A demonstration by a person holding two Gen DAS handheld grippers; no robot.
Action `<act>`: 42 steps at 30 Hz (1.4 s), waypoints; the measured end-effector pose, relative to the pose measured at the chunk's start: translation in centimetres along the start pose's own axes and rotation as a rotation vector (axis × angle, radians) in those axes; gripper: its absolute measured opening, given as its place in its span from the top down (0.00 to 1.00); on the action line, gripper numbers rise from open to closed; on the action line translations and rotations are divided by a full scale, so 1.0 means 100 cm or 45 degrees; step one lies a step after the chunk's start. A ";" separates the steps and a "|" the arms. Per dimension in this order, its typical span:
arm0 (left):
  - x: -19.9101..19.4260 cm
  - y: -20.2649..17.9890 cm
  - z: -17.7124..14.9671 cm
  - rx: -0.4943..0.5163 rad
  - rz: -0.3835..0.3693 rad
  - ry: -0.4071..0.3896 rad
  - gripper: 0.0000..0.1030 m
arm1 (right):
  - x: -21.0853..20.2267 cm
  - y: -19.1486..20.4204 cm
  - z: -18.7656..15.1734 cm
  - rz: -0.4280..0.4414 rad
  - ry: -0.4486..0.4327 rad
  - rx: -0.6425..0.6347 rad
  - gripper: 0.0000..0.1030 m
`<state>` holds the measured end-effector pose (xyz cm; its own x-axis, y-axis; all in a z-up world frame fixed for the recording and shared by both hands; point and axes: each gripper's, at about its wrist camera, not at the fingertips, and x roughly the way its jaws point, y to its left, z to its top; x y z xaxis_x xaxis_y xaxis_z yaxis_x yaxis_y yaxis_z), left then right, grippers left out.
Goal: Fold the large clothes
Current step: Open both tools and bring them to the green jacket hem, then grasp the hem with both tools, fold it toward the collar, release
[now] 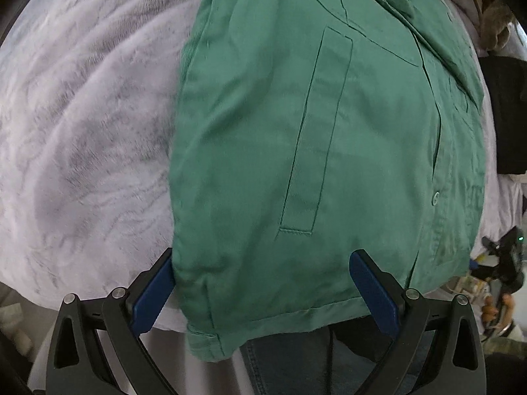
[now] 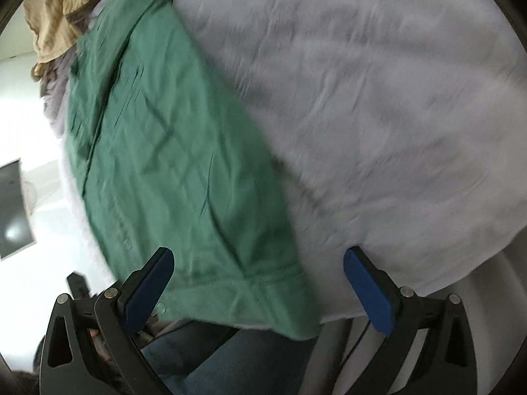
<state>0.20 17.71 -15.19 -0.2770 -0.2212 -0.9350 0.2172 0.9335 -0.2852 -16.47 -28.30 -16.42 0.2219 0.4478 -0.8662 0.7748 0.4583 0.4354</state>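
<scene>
A large green jacket lies spread on a pale lilac fuzzy blanket, with a welt pocket and a snap button showing. Its hem hangs slightly over the near edge. My left gripper is open, its blue pads either side of the jacket's near hem corner, holding nothing. In the right wrist view the same jacket lies as a long folded strip on the blanket. My right gripper is open over the jacket's near hem, holding nothing.
A beige knitted garment is heaped at the jacket's far end, also in the left view. A dark garment lies at the right. The person's blue jeans stand at the near edge. The other handheld device shows at right.
</scene>
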 end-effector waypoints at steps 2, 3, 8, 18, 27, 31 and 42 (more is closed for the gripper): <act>0.004 0.005 -0.001 -0.014 -0.012 0.015 0.01 | 0.005 0.005 -0.005 0.025 0.021 -0.019 0.00; 0.005 0.006 -0.003 -0.023 -0.020 0.022 0.01 | 0.007 0.010 -0.006 0.064 0.037 -0.028 0.00; 0.007 0.011 -0.006 -0.016 -0.039 0.018 0.01 | 0.007 0.036 -0.011 0.468 0.071 -0.012 0.00; 0.018 0.007 -0.028 0.017 -0.051 0.097 0.01 | 0.038 0.030 -0.013 0.219 0.161 0.009 0.00; 0.006 0.018 -0.038 -0.045 -0.012 0.084 0.29 | 0.040 0.036 -0.009 0.224 0.196 0.053 0.26; 0.006 0.019 -0.038 -0.055 -0.005 0.076 0.29 | 0.043 0.036 -0.012 0.232 0.214 0.044 0.27; -0.011 0.003 -0.033 0.005 -0.196 0.022 0.86 | 0.031 0.049 -0.011 0.274 0.149 -0.005 0.93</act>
<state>-2.54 19.15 -13.50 -0.3236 -0.3567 -0.8764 0.1749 0.8877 -0.4259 -12.64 -23.77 -16.72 0.3112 0.6214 -0.7190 0.7148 0.3455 0.6080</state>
